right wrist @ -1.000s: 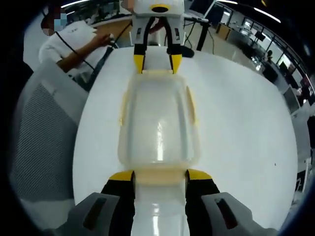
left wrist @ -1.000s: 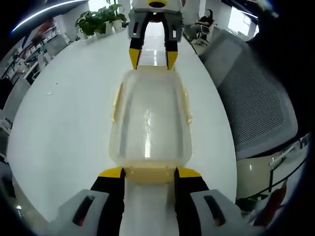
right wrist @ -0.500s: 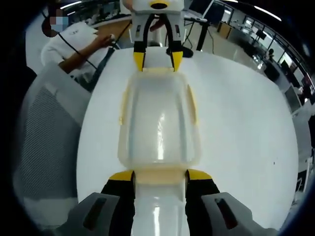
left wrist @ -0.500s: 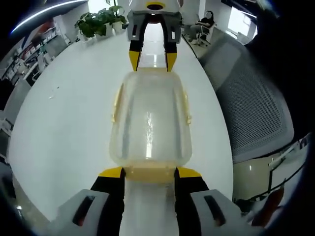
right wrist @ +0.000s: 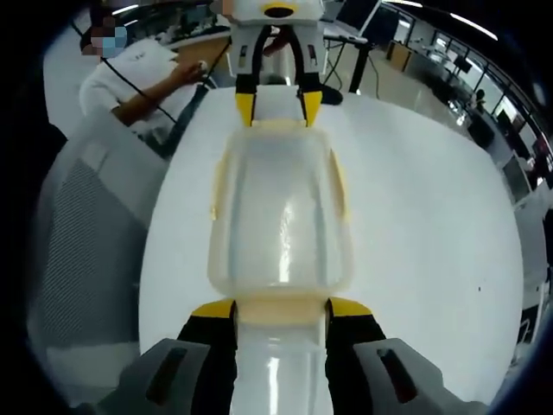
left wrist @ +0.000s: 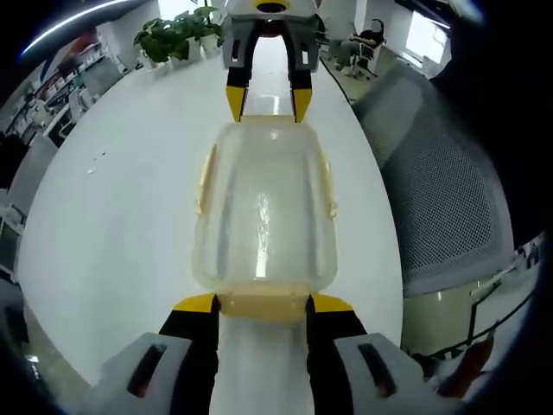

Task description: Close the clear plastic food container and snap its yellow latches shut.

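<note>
The clear plastic container (left wrist: pixel 263 207) (right wrist: pixel 278 216) lies lengthwise on the white round table (left wrist: pixel 112 216) (right wrist: pixel 432 216), with its lid on. Yellow side latches (left wrist: pixel 205 177) (right wrist: pixel 338 183) run along its long edges. My left gripper (left wrist: pixel 263 303) is open, and its yellow-tipped jaws stand on either side of the yellow end latch (left wrist: pixel 263 308) at the near short end. My right gripper (right wrist: pixel 281 308) is open in the same way around the opposite end latch (right wrist: pixel 281 309). Each gripper faces the other across the container: the right gripper (left wrist: pixel 268 105) and the left gripper (right wrist: pixel 277 108) at the far ends.
A grey mesh office chair (left wrist: pixel 441 190) (right wrist: pixel 78 225) stands close against one side of the table. A person in white (right wrist: pixel 138 73) sits beyond the table's far edge. Potted plants (left wrist: pixel 177 35) stand at the far end.
</note>
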